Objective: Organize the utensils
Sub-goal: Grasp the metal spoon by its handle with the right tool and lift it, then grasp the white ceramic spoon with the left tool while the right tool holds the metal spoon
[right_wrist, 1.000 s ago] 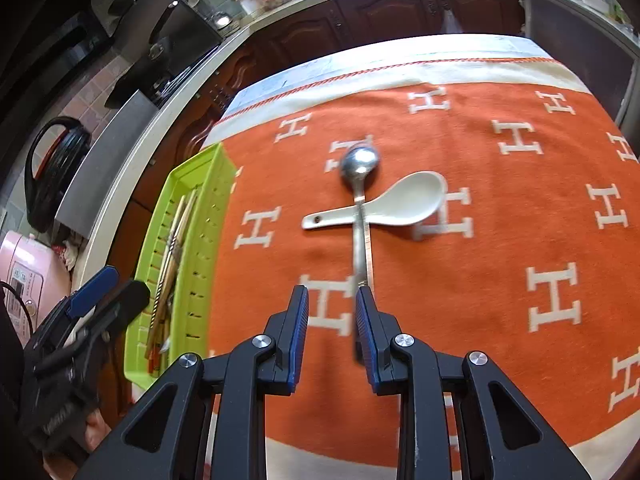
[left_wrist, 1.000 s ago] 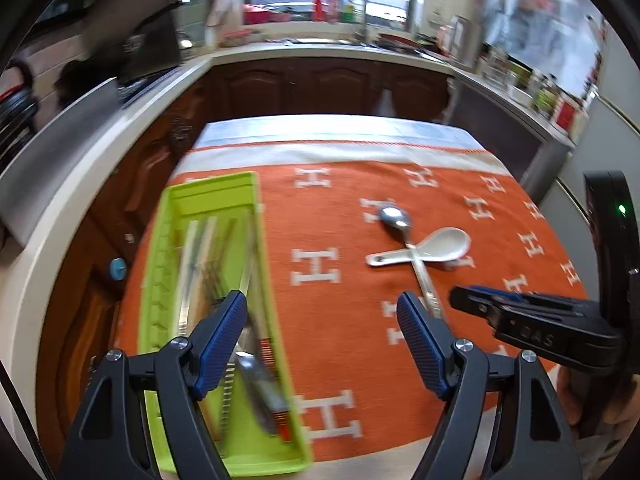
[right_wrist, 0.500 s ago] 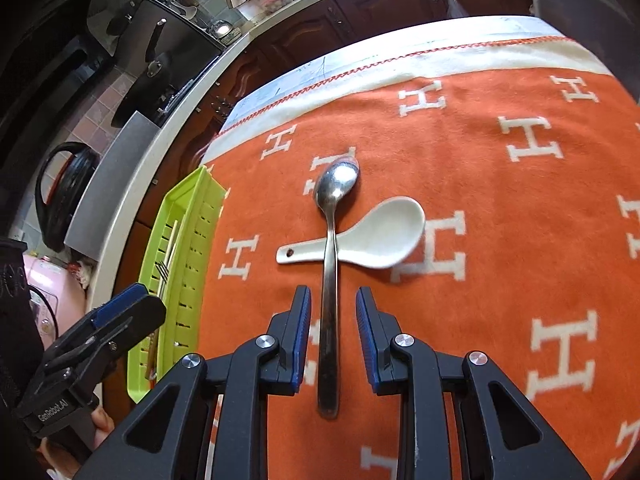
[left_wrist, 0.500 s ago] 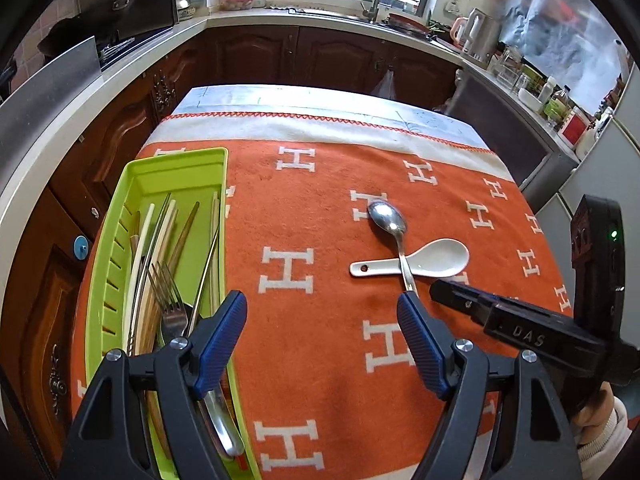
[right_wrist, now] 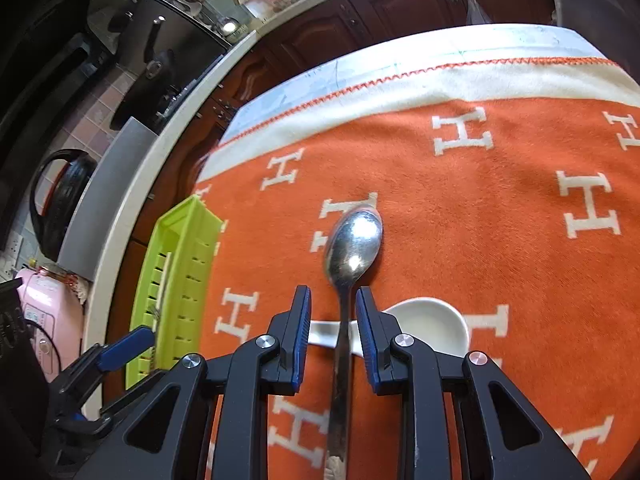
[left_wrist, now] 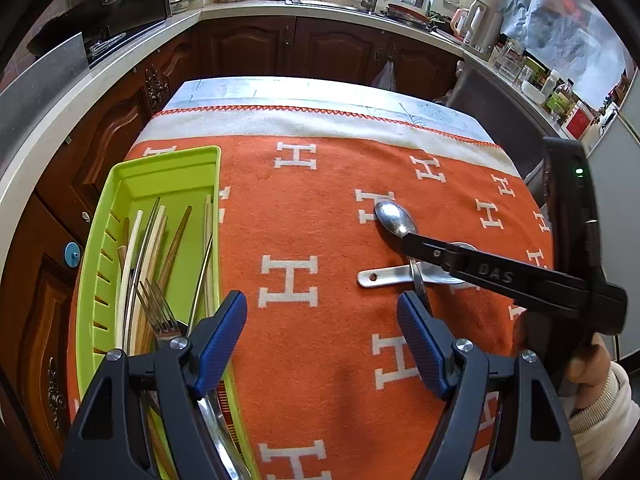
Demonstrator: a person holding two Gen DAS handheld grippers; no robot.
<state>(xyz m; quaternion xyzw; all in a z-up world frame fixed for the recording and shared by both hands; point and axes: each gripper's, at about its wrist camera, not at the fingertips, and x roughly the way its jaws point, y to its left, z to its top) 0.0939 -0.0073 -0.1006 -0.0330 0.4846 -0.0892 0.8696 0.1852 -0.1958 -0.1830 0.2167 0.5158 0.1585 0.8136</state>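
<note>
- Two loose spoons are left on the cloth, and your right gripper (right_wrist: 331, 322) is at them: its blue-padded jaws stand a little apart, one on each side of the neck of the shiny long-handled steel spoon (right_wrist: 352, 246). A gap shows on both sides, so nothing is clamped yet.
- That steel spoon lies bowl away from you, its handle running back under the gripper and crossing over the handle of the white ceramic soup spoon (right_wrist: 430, 326), which lies crosswise beneath it.
- Your left gripper (left_wrist: 320, 338) has its jaws wide apart with only cloth between them; it holds nothing and hangs over the near edge of the table, just beside the tray.
- The long lime-green slotted plastic tray (left_wrist: 168, 176) sits at the left edge of the orange blanket patterned with white H letters (left_wrist: 316, 208). It already holds a steel fork (left_wrist: 158, 312), pale and wooden chopsticks and other long pieces laid lengthwise.
- The step in hand looks like picking up the steel spoon for the tray.
- Next, you would need to close the pads squarely on the thin neck, low enough to catch it, then lift straight up. Because the steel handle rests on the ceramic one, dragging it sideways could shove or spin the white spoon.
- After that, carry it left and lay it lengthwise with the others.
</note>
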